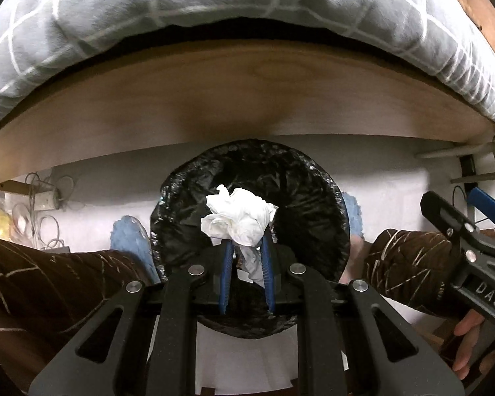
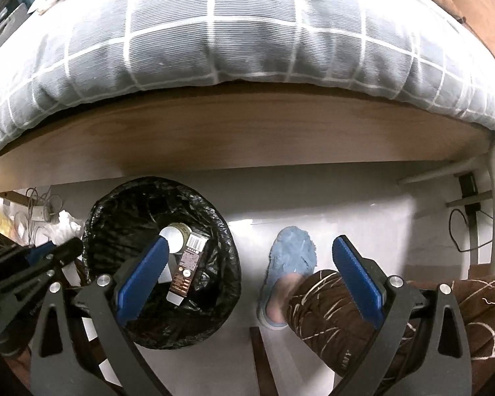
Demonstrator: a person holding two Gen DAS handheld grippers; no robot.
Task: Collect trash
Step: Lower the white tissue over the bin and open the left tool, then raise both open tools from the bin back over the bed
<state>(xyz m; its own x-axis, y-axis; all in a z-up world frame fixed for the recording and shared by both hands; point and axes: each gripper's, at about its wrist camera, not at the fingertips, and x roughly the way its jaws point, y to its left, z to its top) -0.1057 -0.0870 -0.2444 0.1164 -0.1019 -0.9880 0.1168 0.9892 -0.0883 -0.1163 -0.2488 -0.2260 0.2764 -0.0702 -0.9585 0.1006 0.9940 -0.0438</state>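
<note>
Tissue (image 1: pixel 237 217) — crumpled, clamped in the left gripper (image 1: pixel 246 254) — hangs over the bin (image 1: pixel 313 198).

The bin (image 2: pixel 161 264) mouth lies open from above; the bed (image 2: pixel 234 138) overhangs behind it, legs (image 2: pixel 346 313) flank it.

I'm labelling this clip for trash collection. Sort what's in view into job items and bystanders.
Job items:
- left tool, shut on the crumpled tissue
- black-lined bin
- can and brown carton, already in the bin
- right tool, open and empty

Just lying about:
- checked quilt
- blue slipper
- cables under the wooden bed board
</note>
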